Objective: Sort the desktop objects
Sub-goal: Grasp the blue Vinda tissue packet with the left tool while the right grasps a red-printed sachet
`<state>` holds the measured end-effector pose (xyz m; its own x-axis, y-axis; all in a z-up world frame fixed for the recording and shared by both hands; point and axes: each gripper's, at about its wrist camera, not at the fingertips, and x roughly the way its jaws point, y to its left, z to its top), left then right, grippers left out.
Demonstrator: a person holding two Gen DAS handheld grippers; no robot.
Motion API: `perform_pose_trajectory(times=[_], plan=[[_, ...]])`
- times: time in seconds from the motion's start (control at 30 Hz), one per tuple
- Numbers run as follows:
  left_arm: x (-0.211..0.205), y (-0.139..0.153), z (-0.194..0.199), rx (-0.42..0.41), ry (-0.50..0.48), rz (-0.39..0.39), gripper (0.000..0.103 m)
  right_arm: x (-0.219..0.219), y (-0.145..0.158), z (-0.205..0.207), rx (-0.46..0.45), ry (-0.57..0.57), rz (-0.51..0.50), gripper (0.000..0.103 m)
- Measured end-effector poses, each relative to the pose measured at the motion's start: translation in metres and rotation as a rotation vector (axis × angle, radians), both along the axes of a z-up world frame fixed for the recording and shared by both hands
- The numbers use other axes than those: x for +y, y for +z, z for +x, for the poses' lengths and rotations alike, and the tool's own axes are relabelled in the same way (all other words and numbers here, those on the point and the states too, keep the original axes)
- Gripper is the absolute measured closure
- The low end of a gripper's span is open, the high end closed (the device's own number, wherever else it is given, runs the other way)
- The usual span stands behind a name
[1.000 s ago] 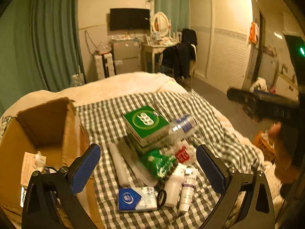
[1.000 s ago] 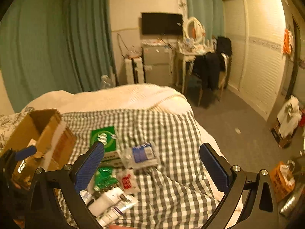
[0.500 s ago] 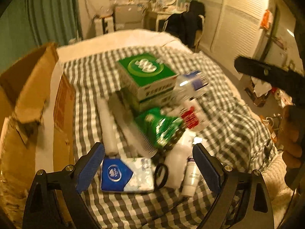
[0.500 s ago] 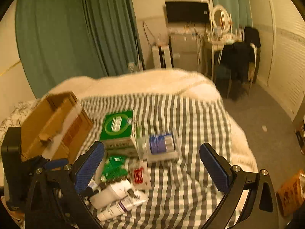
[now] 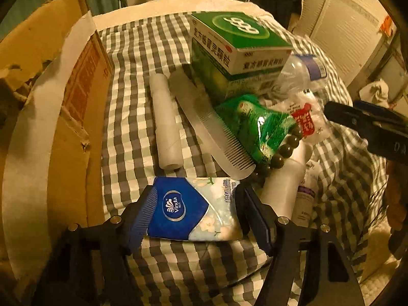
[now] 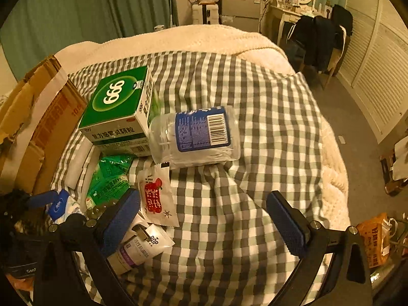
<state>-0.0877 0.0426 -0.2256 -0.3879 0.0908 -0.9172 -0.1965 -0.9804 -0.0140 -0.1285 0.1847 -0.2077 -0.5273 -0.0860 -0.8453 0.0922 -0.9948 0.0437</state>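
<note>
My left hand-held gripper straddles the blue-and-white tissue pack on the checked bedspread. Its jaws have just been closing, and the blue pads now stand at the pack's two short ends; I cannot tell whether they already press on it.

Taking the tissue pack as my landmark: just beyond it a white cylinder lies lengthwise, and next to that a pale comb runs diagonally, its teeth end almost at the pack's far right corner. A string of dark beads curves past that same corner, lying against a green sachet. Further beyond stand two stacked green medicine boxes, with a clear plastic bottle on its side to their right. Right of the pack a white bottle and a small tube lie close by. Left of the pack rises the wall of a cardboard box with a strip of white tape.

My right hand-held gripper hangs with its jaws spread wide and nothing between them but bedspread, well to the right of the pack. A red-printed sachet lies just beside its left finger.
</note>
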Motion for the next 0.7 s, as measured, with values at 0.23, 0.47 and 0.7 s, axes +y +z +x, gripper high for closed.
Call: perform_pose_trajectory(times=[0.23,0.47,0.7], plan=[[0.008,-0.015,0.002,-0.032,-0.046,-0.063,0.027,-0.011,-0.024,-0.013,-0.089,-0.008,0.003,0.036],[0.000,-0.012,0.007,-0.025,-0.041,-0.041,0.036,-0.013,-0.037,-0.010,-0.142,-0.011,-0.067,0.086],[-0.002,-0.002,0.016,0.014,-0.062,-0.012,0.054,0.004,-0.015,0.000,-0.072,-0.054,-0.142,0.101]])
